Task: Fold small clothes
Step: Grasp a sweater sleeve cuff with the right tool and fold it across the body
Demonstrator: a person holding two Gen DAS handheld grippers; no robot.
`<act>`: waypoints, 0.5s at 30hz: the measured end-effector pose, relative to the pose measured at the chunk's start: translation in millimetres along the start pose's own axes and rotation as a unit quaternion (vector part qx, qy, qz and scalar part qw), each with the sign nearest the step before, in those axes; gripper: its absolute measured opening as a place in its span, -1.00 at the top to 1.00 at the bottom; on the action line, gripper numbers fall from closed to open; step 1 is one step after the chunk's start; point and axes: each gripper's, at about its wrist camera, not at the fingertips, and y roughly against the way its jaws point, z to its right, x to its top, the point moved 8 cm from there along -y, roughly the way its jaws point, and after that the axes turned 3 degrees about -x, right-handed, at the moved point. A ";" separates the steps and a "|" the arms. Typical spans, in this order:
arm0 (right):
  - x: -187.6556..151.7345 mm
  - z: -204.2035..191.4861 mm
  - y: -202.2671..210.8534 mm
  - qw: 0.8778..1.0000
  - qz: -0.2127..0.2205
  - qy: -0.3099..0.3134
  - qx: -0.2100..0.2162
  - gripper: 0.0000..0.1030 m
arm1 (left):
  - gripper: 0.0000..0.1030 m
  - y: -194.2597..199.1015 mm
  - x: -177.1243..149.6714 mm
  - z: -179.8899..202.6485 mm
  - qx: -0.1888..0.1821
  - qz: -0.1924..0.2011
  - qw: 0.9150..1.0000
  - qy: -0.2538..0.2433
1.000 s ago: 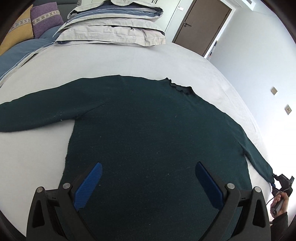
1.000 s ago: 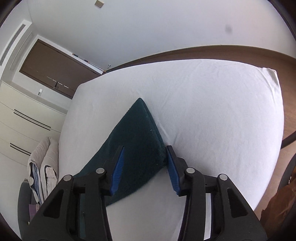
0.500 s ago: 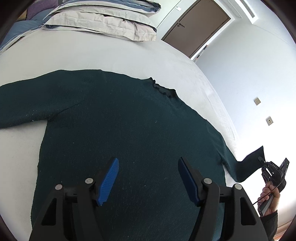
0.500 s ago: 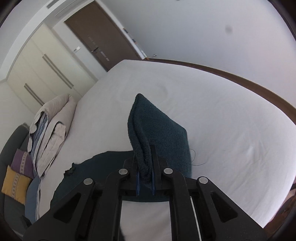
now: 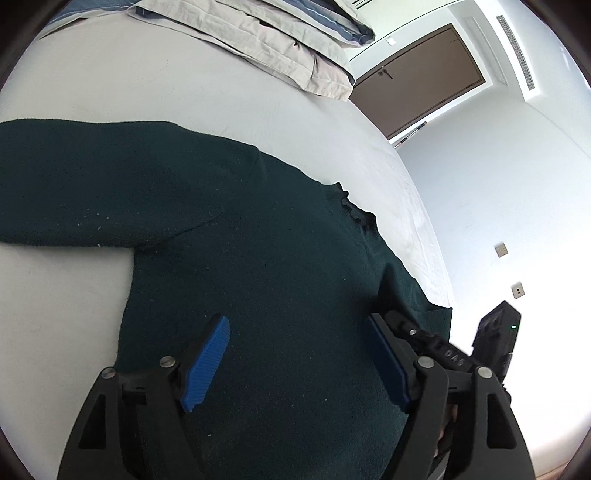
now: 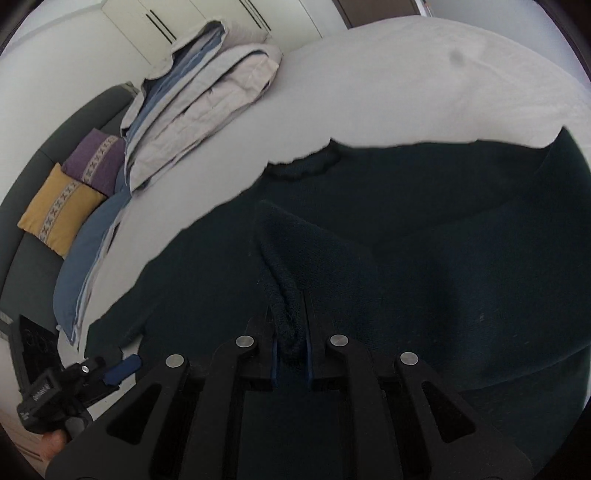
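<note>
Since a second ago the right gripper (image 6: 290,354) has carried the sweater's right sleeve (image 6: 284,266) off the bare bed and in over the sweater (image 5: 258,277) body, and the wall it faced then has given way to the pillows and sofa. Its jaws stand nearly closed on the sleeve's cuff, the knit bunched between the blue pads; they have just eased open a little, yet the cloth is still pinched. Ahead of that gripper the sleeve rises in a fold, then the body spreads out, with the collar (image 6: 306,166) beyond it.

The left gripper (image 5: 295,362) hangs wide open and empty over the lower body of the sweater, its jaws having just been widening. Beyond it lie the chest, the left sleeve (image 5: 92,184) stretched out to its left, and further off the white bed (image 5: 166,81) and stacked pillows (image 5: 266,33).

To fold well, I judge the sleeve should be laid flat across the chest, straight and without a twist, before the pinch is let go.
</note>
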 end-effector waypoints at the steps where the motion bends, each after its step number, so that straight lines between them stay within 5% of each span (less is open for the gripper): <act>1: -9.6 -3.3 -14.2 1.000 -0.015 -0.005 0.011 0.58 | -0.64 -3.7 1.9 -0.8 -0.003 -0.002 1.000 0.002; 4: -39.6 -4.5 -24.2 0.999 0.006 -0.020 0.039 0.23 | -0.76 -19.5 3.8 7.4 -0.013 -0.013 1.000 0.002; 5: -41.1 -4.4 -23.1 0.999 0.015 -0.022 0.043 -0.11 | -0.79 -24.7 4.4 11.0 -0.018 -0.018 1.000 -0.001; 7: -97.4 -10.6 31.5 0.998 0.033 -0.023 0.053 -0.16 | -0.79 -38.2 3.1 23.8 -0.023 -0.028 0.999 -0.010; 13: -97.4 48.0 139.4 0.993 0.083 -0.058 0.057 -0.16 | -0.66 -97.3 -1.2 63.5 -0.019 -0.079 0.996 -0.044; 15: -99.8 66.1 157.2 0.990 0.095 -0.078 0.063 -0.16 | -0.36 -118.9 -1.7 72.4 -0.008 -0.099 0.993 -0.056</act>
